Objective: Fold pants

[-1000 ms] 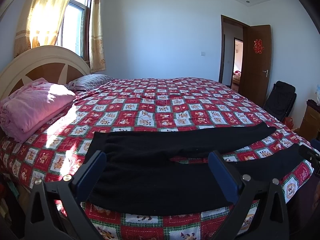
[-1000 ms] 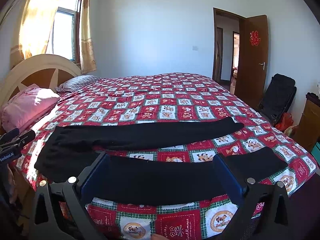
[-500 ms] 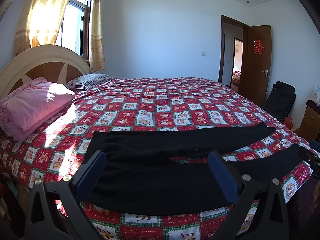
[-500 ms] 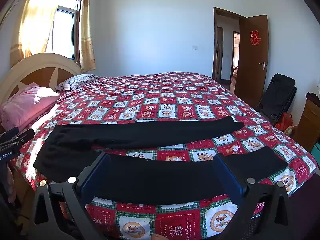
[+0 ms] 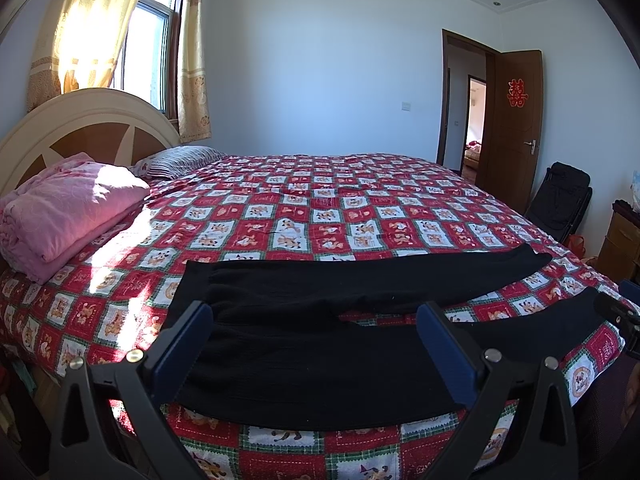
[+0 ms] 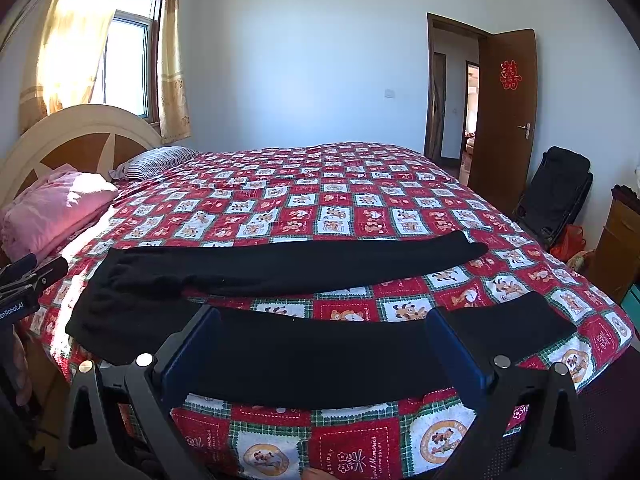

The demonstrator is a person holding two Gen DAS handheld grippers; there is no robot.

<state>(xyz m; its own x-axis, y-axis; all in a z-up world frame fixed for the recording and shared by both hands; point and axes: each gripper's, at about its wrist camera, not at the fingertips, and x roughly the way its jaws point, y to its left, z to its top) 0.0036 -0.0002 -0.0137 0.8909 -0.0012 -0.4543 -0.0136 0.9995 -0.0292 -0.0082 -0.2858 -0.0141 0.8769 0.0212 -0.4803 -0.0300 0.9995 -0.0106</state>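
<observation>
Black pants lie flat along the near edge of the bed, waist to the left and two legs spread apart to the right. They also show in the right wrist view. My left gripper is open and empty, hovering over the waist and seat. My right gripper is open and empty over the near leg. Each gripper shows at the edge of the other's view.
A red patchwork bedspread covers the bed. A folded pink blanket and striped pillow lie by the headboard. A black folded chair, boxes and an open door are at the right.
</observation>
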